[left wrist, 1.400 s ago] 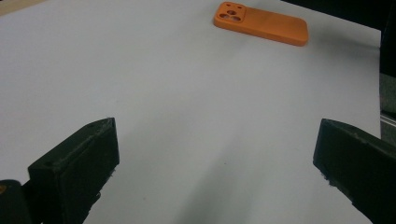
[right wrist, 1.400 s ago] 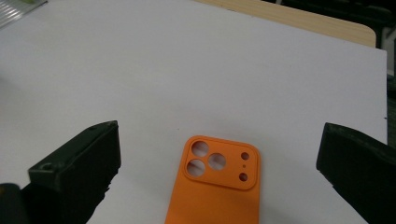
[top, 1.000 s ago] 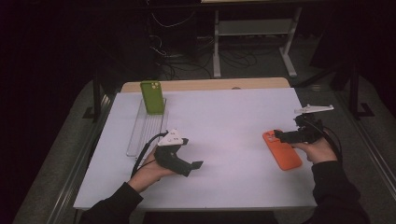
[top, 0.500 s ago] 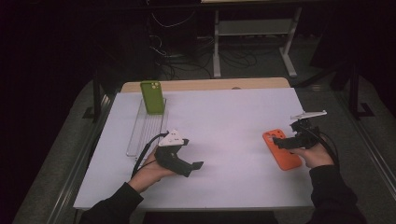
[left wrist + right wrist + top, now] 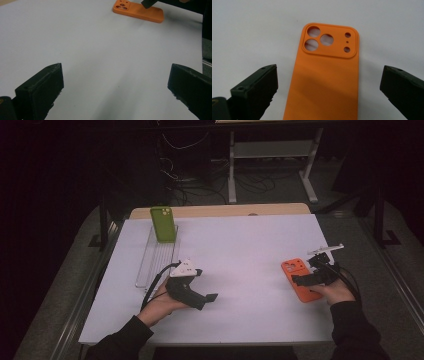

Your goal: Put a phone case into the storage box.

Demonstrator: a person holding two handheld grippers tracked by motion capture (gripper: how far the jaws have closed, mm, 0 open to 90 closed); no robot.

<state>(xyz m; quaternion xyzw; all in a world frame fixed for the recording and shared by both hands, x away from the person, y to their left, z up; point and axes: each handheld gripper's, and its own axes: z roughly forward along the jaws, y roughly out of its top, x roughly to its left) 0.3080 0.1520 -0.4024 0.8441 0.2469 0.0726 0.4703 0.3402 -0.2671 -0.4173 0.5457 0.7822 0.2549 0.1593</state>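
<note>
An orange phone case (image 5: 295, 270) lies back-up on the white table top at the right, camera cut-outs pointing away from me. My right gripper (image 5: 297, 281) hovers low over its near half, open, and in the right gripper view the orange case (image 5: 329, 75) lies between the two spread jaws of the right gripper (image 5: 329, 72) without touching them. My left gripper (image 5: 207, 299) rests at the front left, open, with nothing in it. The left gripper (image 5: 115, 85) faces across bare table toward the orange case (image 5: 138, 11). A green phone case (image 5: 163, 223) stands in a clear rack (image 5: 155, 260).
The white sheet (image 5: 240, 245) covers most of the table, and a strip of wood (image 5: 220, 211) shows along the far edge. The clear rack runs front to back at the left. Beyond the table, dark floor holds cables and a metal stand (image 5: 270, 150).
My right gripper has dropped a little and drawn nearer over the orange case, which has stayed put. The left gripper has not moved.
</note>
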